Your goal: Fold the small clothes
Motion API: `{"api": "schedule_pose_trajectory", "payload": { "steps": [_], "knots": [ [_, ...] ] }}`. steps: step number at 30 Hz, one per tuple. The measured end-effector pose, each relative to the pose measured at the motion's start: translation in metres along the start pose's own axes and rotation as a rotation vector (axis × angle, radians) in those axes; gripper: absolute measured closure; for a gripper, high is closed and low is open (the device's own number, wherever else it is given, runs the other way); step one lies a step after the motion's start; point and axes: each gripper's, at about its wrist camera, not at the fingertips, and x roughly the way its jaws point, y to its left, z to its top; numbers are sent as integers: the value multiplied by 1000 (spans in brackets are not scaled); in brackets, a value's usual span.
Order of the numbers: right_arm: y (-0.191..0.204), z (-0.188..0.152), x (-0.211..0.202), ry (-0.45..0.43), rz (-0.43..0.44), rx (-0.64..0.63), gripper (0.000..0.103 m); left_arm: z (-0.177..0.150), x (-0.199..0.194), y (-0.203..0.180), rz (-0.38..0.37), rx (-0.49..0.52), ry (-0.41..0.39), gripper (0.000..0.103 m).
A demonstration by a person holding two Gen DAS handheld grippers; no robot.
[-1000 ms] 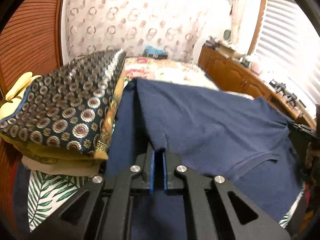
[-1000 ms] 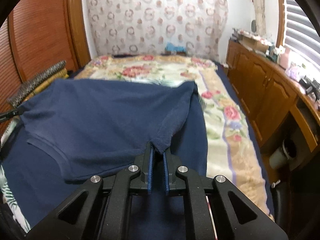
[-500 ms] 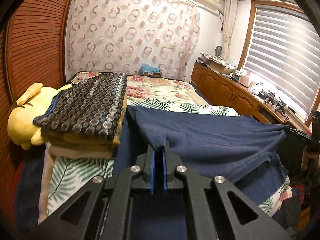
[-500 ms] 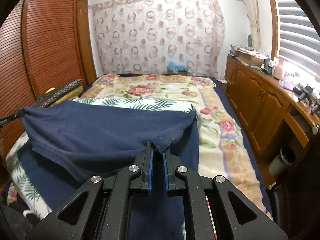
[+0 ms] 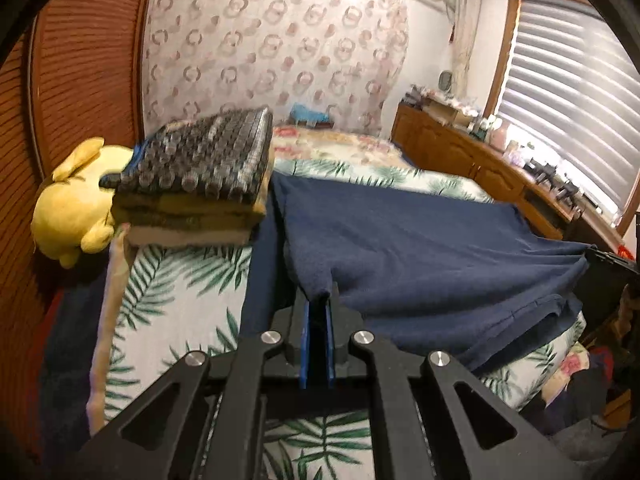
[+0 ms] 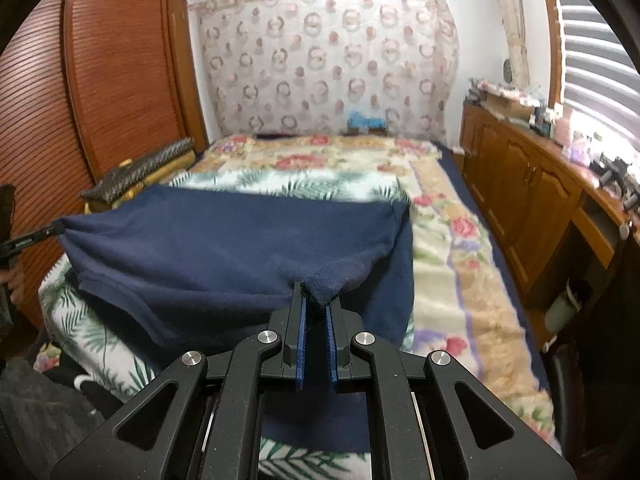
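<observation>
While the navy shirt (image 5: 420,248) hangs stretched above the bed (image 6: 460,248), the left hand-held gripper (image 5: 318,304) pinches one corner and the right hand-held gripper (image 6: 316,300) pinches the opposite corner (its lower part drapes onto the leaf-print blanket (image 5: 176,300)).

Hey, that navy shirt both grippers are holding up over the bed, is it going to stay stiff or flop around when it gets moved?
Probably floppy: the navy shirt sags between the left gripper and the right gripper, and its lower part drapes onto the bed. It looks soft and fairly light, bunching into a small pinch at each grip. It seems unlikely to slip.
</observation>
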Motion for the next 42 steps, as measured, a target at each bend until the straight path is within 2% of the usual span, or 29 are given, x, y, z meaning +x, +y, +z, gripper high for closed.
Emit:
{"api": "schedule_pose_trajectory", "payload": {
  "steps": [5,9,11,19,20,22,26,29,31,35,38,39,42],
  "knots": [
    [0,-28,20,92,1,16,97,-17,12,2,34,12,50,98],
    [0,-39,25,126,-2,27,96,-24,13,3,37,14,65,97],
    [0,-38,25,132,-9,18,92,-25,13,2,36,15,67,97],
    [12,-11,-3,77,-132,-62,73,-30,14,-2,55,43,83,97],
    [15,-5,-8,59,-129,-71,65,-29,15,-3,56,44,83,97],
    [18,1,-9,40,-125,-78,59,-29,15,-2,56,43,83,97],
    [36,11,5,25,-89,-101,53,-30,16,-2,61,42,83,97],
    [53,11,30,36,-51,-110,53,-31,16,-3,67,50,90,95],
    [66,7,52,60,-20,-111,53,-31,15,-3,73,56,93,90],
    [90,-5,95,120,21,-126,53,-31,10,2,70,55,82,72],
    [100,-9,114,141,30,-130,53,-30,7,8,60,38,74,57],
    [102,-11,119,148,27,-131,53,-30,8,11,58,31,75,49],
    [106,-14,131,174,6,-130,52,-31,12,15,60,26,87,46]
  ]
}}
